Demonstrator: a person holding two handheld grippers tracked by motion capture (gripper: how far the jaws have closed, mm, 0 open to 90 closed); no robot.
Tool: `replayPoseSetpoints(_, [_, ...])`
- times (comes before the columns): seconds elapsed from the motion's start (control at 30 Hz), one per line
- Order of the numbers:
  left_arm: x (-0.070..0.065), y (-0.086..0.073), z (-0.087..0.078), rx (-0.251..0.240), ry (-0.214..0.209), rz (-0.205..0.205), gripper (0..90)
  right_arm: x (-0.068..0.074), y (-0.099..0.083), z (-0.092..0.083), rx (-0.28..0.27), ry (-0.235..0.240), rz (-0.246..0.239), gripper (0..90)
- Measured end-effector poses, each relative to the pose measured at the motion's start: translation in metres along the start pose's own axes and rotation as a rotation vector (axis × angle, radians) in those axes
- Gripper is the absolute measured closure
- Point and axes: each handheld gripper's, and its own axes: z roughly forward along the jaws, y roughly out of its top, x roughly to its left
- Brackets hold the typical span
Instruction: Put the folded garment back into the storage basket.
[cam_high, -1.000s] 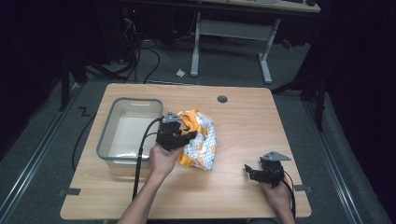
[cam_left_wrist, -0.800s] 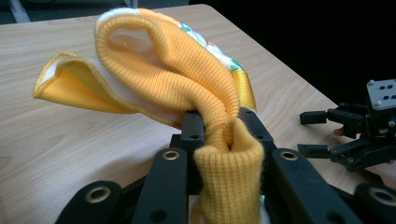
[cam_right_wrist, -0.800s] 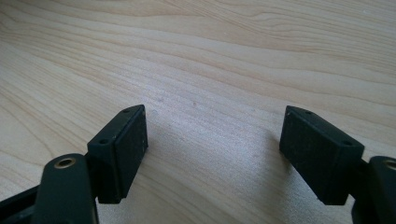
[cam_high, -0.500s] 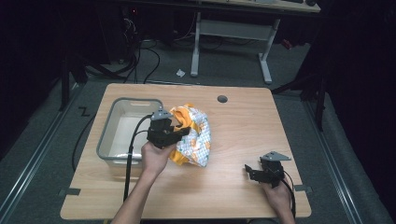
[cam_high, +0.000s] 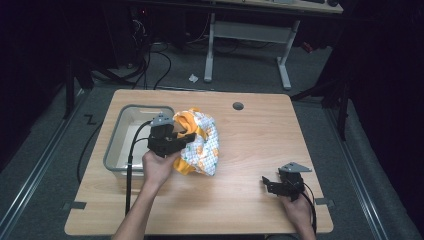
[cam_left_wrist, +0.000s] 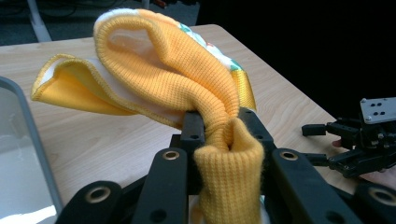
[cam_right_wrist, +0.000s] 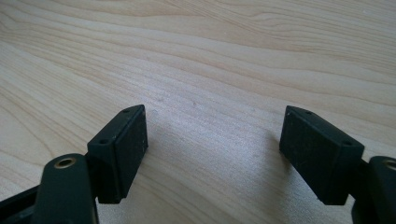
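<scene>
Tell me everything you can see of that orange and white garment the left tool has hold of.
The garment is small, soft clothing: orange ribbed knit bands, white fabric printed with orange and green, orange lining. It is bunched and partly lifted, its lower part resting on the wooden table right beside the grey bin. The left tool is shut on a fold of the ribbed band, which loops upward from the jaws. Nothing else touches it.

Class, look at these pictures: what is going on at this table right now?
A person works with two hand-held grippers. The left gripper is clamped on the orange knit cuff of a patterned garment, holding it beside the grey tub. The right gripper rests near the wooden table's front edge, jaws open, holding nothing.
</scene>
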Motion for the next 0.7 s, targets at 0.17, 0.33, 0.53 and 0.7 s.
replayPoseSetpoints(0.17, [0.004, 0.002, -0.006, -0.001, 0.013, -0.003, 75.4, 0.0, 0.0, 0.0, 0.0, 0.0, 0.001, 23.8])
replayPoseSetpoints(0.33, [0.008, 0.003, -0.011, -0.005, 0.023, -0.006, 75.4, 0.0, 0.0, 0.0, 0.001, 0.0, 0.002, 23.8])
replayPoseSetpoints(0.53, [0.014, 0.005, -0.018, -0.013, 0.035, -0.016, 75.3, 0.0, 0.0, 0.0, 0.0, 0.0, 0.001, 23.8])
replayPoseSetpoints(0.7, [0.021, 0.006, -0.024, -0.011, 0.048, -0.018, 75.4, 0.0, 0.0, 0.0, 0.0, -0.001, 0.001, 23.8])
